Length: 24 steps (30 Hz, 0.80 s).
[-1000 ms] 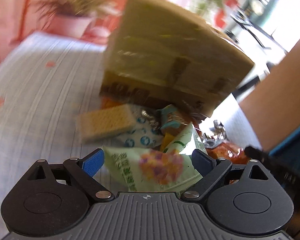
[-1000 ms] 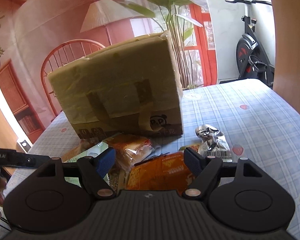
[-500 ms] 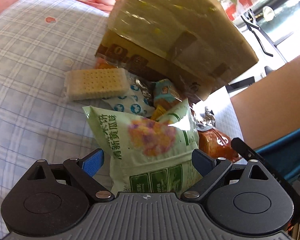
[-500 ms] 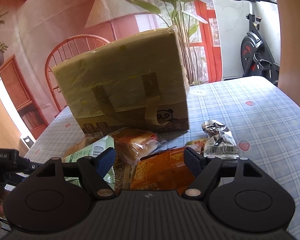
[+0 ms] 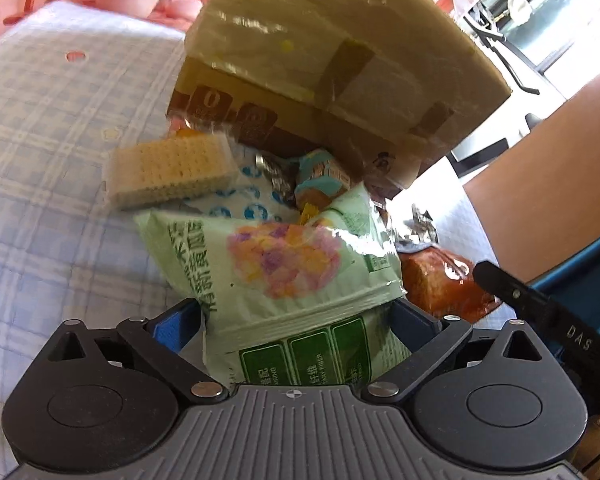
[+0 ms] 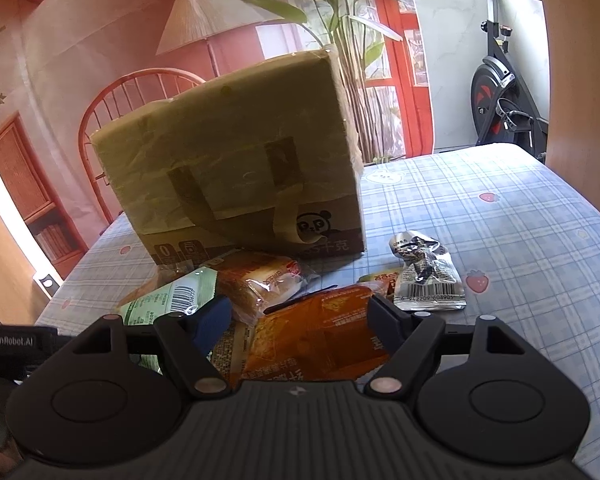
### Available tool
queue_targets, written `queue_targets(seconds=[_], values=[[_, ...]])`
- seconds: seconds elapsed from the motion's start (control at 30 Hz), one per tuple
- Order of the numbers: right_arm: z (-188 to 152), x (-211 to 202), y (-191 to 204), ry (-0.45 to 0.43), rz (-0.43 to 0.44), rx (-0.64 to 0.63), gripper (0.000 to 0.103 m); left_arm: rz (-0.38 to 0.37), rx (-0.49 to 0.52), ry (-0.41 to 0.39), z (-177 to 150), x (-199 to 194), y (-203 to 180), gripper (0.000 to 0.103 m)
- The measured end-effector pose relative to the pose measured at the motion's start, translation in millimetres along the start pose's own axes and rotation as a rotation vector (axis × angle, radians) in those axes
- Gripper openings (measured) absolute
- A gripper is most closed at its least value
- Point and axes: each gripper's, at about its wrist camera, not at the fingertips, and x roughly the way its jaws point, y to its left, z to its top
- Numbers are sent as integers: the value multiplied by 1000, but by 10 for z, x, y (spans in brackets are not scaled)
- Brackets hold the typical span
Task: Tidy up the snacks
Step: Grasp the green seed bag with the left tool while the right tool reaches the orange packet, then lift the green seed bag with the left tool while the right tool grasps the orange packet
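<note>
Here, the left gripper (image 5: 296,320) is opening, a pale green snack bag (image 5: 284,264) between its jaws, at the near edge of the snack heap before the cardboard box (image 5: 332,60). The bag may drop askew or nudge the wafer pack (image 5: 168,172). Rightward, the right gripper (image 6: 300,316) straddles an orange packet (image 6: 316,332); whether it pinches, I cannot tell.

Left gripper body (image 6: 18,340): read "GenRobot.AI".
Right gripper body (image 5: 576,334): showed "DAS".
Silver packet (image 6: 428,276): carried a barcode, digits unclear.
Cardboard box (image 6: 236,160): bore "千克".
</note>
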Motion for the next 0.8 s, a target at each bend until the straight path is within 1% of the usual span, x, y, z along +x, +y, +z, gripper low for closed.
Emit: queue_targets(seconds=[0.03,0.13,0.17,0.2,0.27,0.37,0.4,0.5,0.6,0.73,0.8], values=[[-1,-1,-7,-2,-4,0,78,-12,-14,9,-6,21,24,101],[6,4,-26,-5,-23,3,78,-21,-29,1,-18,30,75,100],[4,10,-38,-7,-30,7,78,-21,-29,-4,-16,22,81,98],[3,16,-52,-6,-36,10,83,-24,-30,-7,-20,11,97,95],[-4,32,-77,-2,-56,11,87,-28,-24,-13,-24,-18,105,91],[-3,75,-97,10,-66,-6,88,-25,-20,-28,-31,-66,104,85],[2,100,-96,18,-68,-15,91,-23,-16,-34,-33,-87,96,84],[9,189,-52,37,-79,-65,94,-13,4,-51,-46,-137,57,82],[-4,312,6,64,-100,-117,101,-12,18,-61,-66,-171,34,81],[-51,476,59,101,-110,-156,103,3,27,-62,-82,-168,32,80],[-80,536,68,118,-95,-162,103,6,25,-60,-82,-161,43,80]])
